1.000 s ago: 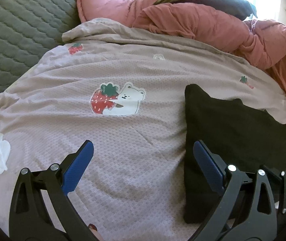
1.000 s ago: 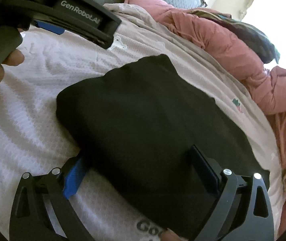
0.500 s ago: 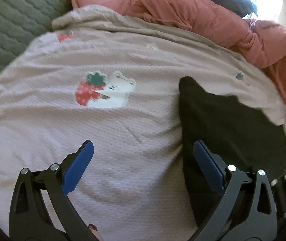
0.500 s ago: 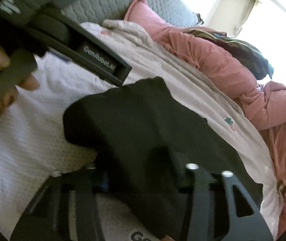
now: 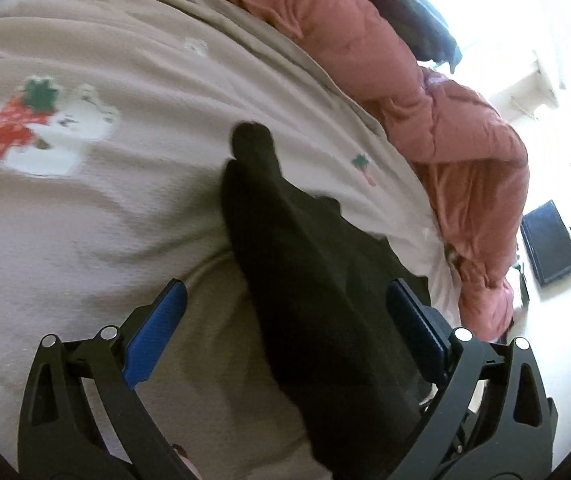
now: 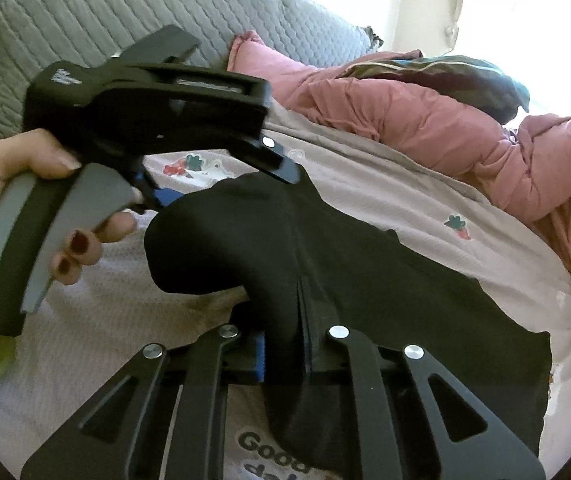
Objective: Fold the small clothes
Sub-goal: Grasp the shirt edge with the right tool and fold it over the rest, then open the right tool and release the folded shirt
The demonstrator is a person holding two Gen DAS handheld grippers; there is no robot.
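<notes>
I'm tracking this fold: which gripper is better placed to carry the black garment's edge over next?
Right. The right gripper is shut on the black garment, its edge already raised; the left gripper is open, holding nothing.

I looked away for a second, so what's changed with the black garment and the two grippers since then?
The right gripper closed from wide open onto the near edge of the black fabric garment, lifting it into a ridge. The left gripper swung over it, open throughout. The strawberry-print bedspread is unchanged.

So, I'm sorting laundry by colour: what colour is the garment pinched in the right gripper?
Plain black garment, no visible print; the right wrist view shows it best.
</notes>
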